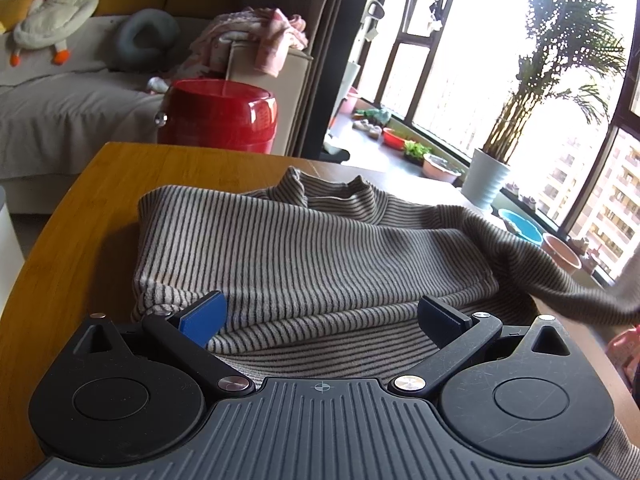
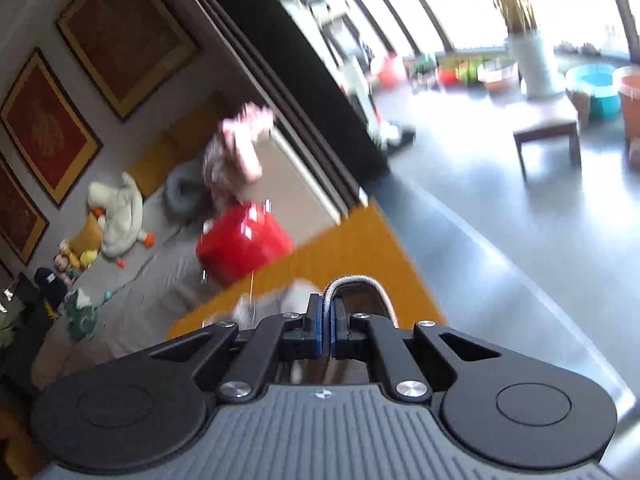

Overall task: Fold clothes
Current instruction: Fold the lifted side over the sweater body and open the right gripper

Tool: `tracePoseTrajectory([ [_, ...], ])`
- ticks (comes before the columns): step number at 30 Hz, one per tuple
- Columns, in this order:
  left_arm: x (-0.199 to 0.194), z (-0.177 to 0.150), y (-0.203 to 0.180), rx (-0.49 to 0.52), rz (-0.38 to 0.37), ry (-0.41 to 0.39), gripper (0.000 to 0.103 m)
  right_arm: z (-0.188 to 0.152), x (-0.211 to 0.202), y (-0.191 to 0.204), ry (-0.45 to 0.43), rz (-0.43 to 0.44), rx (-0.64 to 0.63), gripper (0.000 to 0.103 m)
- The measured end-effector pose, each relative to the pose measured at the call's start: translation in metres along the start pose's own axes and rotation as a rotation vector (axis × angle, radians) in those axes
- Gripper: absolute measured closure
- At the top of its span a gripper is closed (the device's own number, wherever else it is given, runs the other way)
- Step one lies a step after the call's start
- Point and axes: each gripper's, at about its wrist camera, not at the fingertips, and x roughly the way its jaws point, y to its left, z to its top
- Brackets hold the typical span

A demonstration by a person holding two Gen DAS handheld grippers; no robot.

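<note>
A grey striped sweater point(image 1: 312, 248) lies partly folded on the wooden table point(image 1: 80, 216). One sleeve point(image 1: 560, 268) is lifted and stretches off to the right. My left gripper point(image 1: 320, 316) is open, its blue fingers spread just above the sweater's near edge, holding nothing. My right gripper point(image 2: 326, 320) is shut on a fold of the striped sweater point(image 2: 356, 284) and holds it raised above the table point(image 2: 340, 248); that view is tilted and blurred.
A red stool point(image 1: 218, 116) stands beyond the table's far edge, with a sofa point(image 1: 60, 100) behind it. A potted palm point(image 1: 488, 176), basins and a low bench point(image 2: 548, 136) stand by the windows on the right.
</note>
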Motion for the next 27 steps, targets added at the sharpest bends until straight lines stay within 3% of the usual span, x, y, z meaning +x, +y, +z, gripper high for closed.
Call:
tracePoseTrajectory([
  [3, -0.005, 0.002, 0.002, -0.007, -0.049, 0.002, 0.000, 0.039, -0.001, 0.019, -0.086, 0.010, -0.069, 0.100],
  [6, -0.015, 0.002, -0.004, 0.007, -0.127, 0.026, 0.000, 0.052, 0.015, 0.051, -0.096, 0.057, -0.153, 0.100],
  [8, -0.023, -0.002, -0.013, 0.036, -0.138, 0.032, 0.000, 0.055, 0.027, 0.074, -0.081, 0.113, -0.190, 0.100],
  [16, -0.030, -0.026, -0.041, 0.169, -0.184, 0.065, 0.000, 0.009, 0.106, 0.204, 0.112, 0.382, -0.357, 0.099],
  [19, -0.024, -0.026, -0.038, 0.151, -0.182, 0.084, 0.000, -0.016, 0.132, 0.240, 0.189, 0.441, -0.408, 0.098],
  [23, -0.018, -0.025, -0.028, 0.096, -0.200, 0.107, 0.000, -0.034, 0.134, 0.259, 0.189, 0.507, -0.458, 0.095],
  [27, -0.017, -0.025, -0.026, 0.089, -0.200, 0.110, 0.000, -0.038, 0.129, 0.247, 0.193, 0.516, -0.446, 0.079],
])
